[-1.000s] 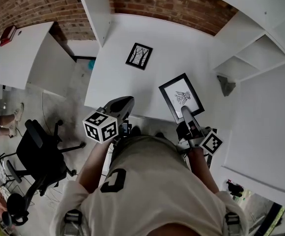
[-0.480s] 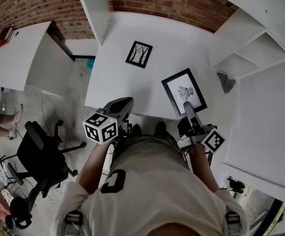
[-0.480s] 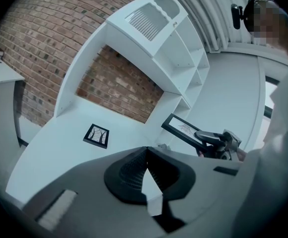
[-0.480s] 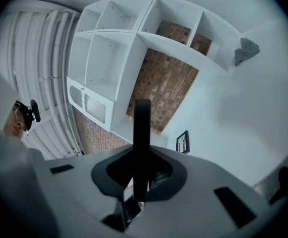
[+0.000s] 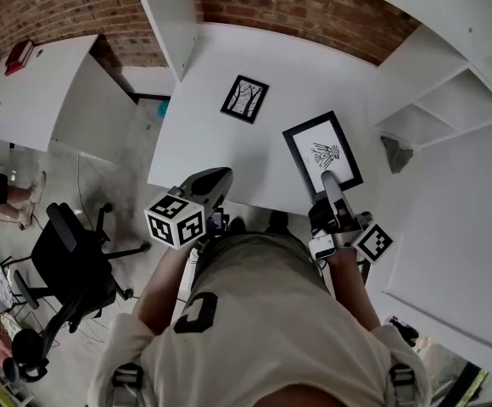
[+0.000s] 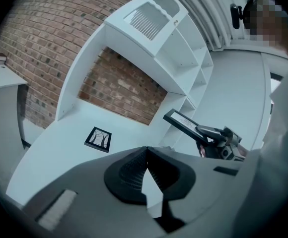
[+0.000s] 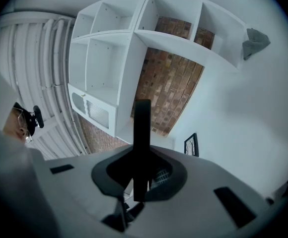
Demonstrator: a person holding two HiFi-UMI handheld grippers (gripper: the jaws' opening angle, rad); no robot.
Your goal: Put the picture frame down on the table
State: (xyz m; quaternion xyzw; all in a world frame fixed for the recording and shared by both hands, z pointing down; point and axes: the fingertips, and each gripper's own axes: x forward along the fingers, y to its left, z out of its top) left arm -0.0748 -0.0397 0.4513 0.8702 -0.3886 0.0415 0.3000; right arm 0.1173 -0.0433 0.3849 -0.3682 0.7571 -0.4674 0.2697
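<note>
The right hand-held gripper (image 5: 329,192) pinches the near edge of the picture frame (image 5: 322,153), which hangs tilted above the near right part of the worktop (image 5: 220,155) and does not yet rest on it. Held by one edge only, the frame could swing or slip in the jaws. Released this high, it would likely bang down or slide off the near rim. The left hand-held gripper (image 5: 212,181) is pressed together and empty.
</note>
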